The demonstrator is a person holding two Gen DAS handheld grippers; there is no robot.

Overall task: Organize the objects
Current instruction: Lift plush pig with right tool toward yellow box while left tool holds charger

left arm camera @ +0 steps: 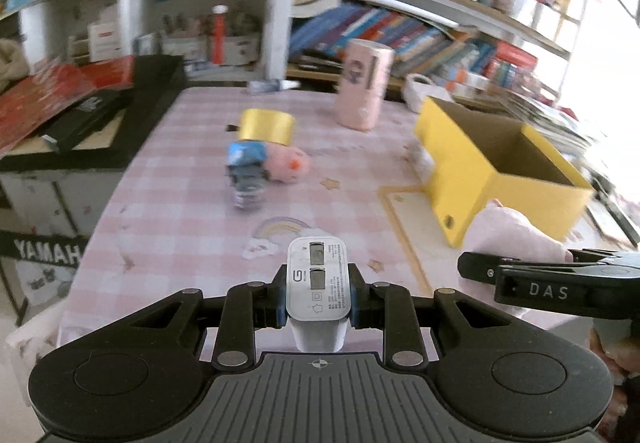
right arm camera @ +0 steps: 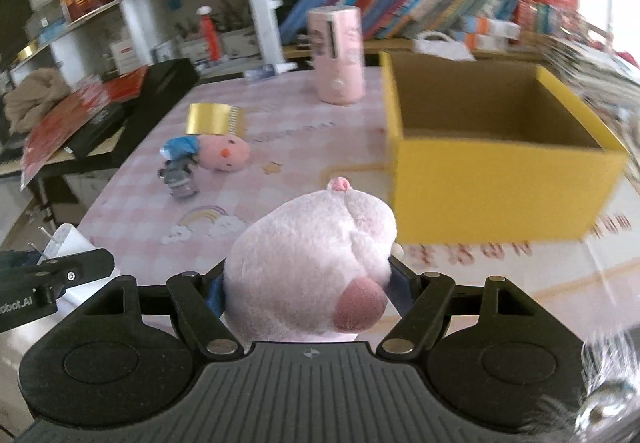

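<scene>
Left gripper (left arm camera: 319, 291) clamps a white charger (left arm camera: 318, 279) at lower centre; right gripper (right arm camera: 308, 283) clamps a pink plush (right arm camera: 308, 259), yellow box (right arm camera: 500, 187) at right.

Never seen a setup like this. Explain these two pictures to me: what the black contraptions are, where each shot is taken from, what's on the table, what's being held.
A person holds two hand-held grippers, each with a camera looking along its fingers. In the left one's view, the left gripper clamps a white charger. In the right one's view, the right gripper squeezes a pink plush toy. On the checked pink tablecloth stand an open yellow box and a pink tube, with gold tape and a small pig doll nearby.
</scene>
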